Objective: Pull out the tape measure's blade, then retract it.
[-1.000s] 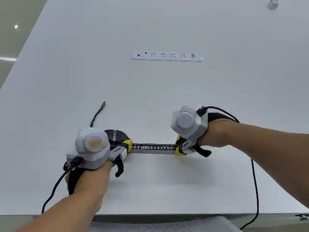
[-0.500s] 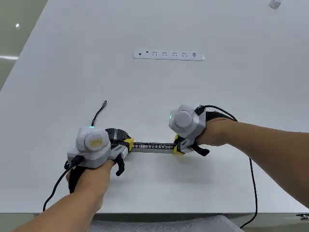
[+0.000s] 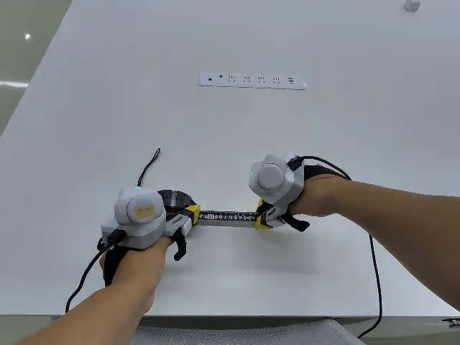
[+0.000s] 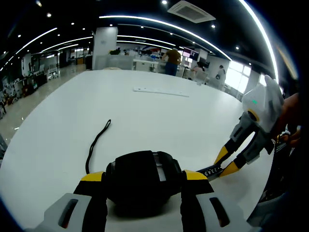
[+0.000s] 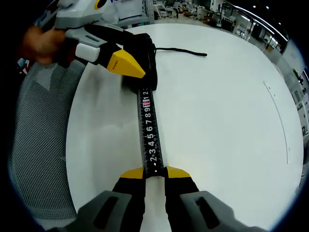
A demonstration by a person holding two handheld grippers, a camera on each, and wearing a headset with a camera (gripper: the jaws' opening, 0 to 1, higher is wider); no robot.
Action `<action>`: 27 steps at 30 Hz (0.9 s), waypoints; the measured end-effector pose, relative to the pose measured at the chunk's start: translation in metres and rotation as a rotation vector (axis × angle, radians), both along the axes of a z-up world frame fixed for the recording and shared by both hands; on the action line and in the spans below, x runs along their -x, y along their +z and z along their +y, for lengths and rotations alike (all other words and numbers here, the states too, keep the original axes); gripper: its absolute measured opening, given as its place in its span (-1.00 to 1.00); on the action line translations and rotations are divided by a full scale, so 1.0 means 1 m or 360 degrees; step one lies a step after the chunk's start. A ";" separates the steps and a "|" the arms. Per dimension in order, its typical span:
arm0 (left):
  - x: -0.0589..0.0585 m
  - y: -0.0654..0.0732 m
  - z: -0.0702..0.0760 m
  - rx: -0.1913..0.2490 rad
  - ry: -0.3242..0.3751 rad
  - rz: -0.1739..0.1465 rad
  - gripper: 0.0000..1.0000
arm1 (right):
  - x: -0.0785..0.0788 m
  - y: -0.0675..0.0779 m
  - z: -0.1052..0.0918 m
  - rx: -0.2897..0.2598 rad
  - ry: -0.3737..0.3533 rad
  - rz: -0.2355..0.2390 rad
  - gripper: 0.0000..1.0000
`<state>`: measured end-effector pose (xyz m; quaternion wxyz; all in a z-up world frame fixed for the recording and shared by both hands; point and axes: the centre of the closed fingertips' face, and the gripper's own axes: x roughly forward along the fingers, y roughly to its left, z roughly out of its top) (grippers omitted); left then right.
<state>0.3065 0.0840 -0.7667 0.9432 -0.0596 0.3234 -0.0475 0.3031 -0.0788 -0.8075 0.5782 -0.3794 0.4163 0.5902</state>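
The black tape measure case (image 4: 140, 181) lies on the white table, clamped between the yellow-tipped jaws of my left gripper (image 4: 145, 178). In the head view the case (image 3: 176, 200) sits at the front left, just past the left gripper (image 3: 181, 219). A short length of black blade (image 5: 149, 135) with white numbers runs from the case (image 5: 143, 60) to my right gripper (image 5: 154, 172), which is shut on the blade's end. The blade (image 3: 226, 215) lies flat across the table between both grippers, with the right gripper (image 3: 261, 217) at its right end. A black wrist cord (image 4: 95, 142) trails from the case.
A white power strip (image 3: 252, 80) lies flat farther back on the table. A small grey object (image 3: 412, 6) sits at the far right corner. The table's front edge (image 3: 237, 316) runs close below both hands, with a mesh chair (image 5: 38, 145) beneath it.
The right gripper has moved left toward the case, holding the blade's end, so the exposed blade is a little shorter. The left gripper and case have stayed put.
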 end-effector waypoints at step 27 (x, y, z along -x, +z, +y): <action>-0.001 -0.001 0.000 -0.0003 -0.0009 0.0000 0.16 | 0.000 0.000 0.011 -0.0016 0.0014 0.0014 -0.72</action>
